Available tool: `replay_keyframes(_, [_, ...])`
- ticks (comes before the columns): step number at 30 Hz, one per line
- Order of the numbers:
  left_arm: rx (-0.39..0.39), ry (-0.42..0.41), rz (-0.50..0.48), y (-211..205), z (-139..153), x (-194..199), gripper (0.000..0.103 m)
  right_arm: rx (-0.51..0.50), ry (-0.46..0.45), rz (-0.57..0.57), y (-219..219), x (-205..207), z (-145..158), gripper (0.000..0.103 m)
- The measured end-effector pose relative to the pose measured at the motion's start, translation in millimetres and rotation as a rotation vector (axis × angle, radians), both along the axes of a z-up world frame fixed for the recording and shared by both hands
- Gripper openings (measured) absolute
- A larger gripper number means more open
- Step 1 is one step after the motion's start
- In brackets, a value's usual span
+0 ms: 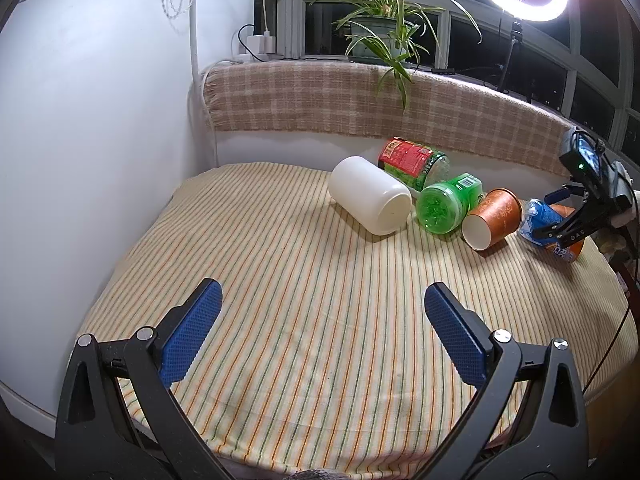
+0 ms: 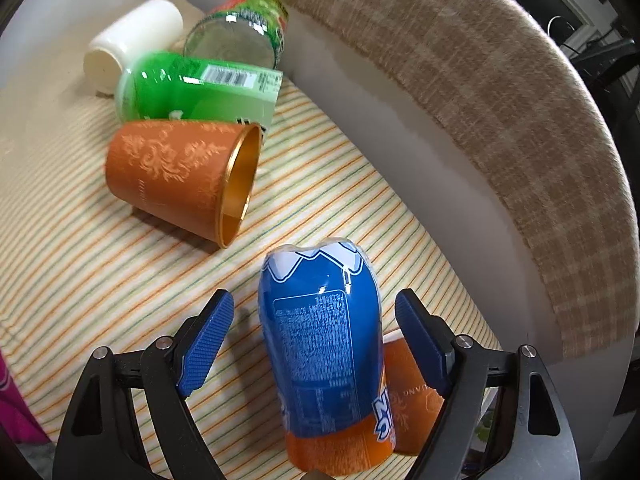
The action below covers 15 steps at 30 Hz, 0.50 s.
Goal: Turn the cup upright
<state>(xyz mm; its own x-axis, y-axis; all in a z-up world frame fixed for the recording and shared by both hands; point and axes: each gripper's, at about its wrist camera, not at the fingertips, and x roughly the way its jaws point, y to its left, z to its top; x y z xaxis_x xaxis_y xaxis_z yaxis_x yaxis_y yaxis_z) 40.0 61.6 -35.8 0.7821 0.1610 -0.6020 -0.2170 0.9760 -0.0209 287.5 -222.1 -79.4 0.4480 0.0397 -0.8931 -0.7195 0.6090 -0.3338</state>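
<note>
1. Our right gripper (image 2: pixel 310 338) is spread wide with a blue-and-orange bottle piece (image 2: pixel 324 356) lying between its blue pads; neither pad touches it, so nothing is held.
2. Our left gripper (image 1: pixel 322 334) hangs over the striped cloth (image 1: pixel 280 280), equally wide apart and empty, with every object well ahead of it and to its right.
3. Ahead and to the left of the right gripper, an orange paper cup (image 2: pixel 180 176) lies on its side, its gold-lined mouth turned towards the right. This looks like the cup to flip, though a second orange cup (image 2: pixel 408 396) peeks out from behind the blue piece, beside the right-hand pad.
4. Beyond the paper cup lie a green container (image 2: pixel 200 88), a clear bottle with a red and green label (image 2: pixel 244 28) and a white cup (image 2: pixel 132 40), each on its side.
5. To do this step well, we judge we should move the right gripper forward and left, past the blue piece, pinch the paper cup lightly across its wall near the rim, then rotate it so the mouth faces up. Thin paper may crush, so a gentle squeeze is wise.
6. Writing: a barcode on the green container, dense small print on the blue label that we cannot read, and partial large white letters at its lower edge.
</note>
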Motion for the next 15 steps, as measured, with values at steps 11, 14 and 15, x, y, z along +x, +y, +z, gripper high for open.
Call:
replay_keyframes(11, [0.009,0.006,-0.011,-6.4,0.8,4.6,0.103,-0.018,-0.031,0.021,-0.9,-4.6,-8.3,0.067])
replay_keyframes(14, [0.011,0.003,-0.019,-9.1,1.8,5.3,0.103,-0.016,-0.062,0.042,-3.6,-20.2,0.0,0.067])
replay_keyframes(15, [0.011,0.002,-0.020,-9.6,1.8,5.5,0.103,-0.013,-0.077,0.055,-4.6,-26.7,4.8,0.067])
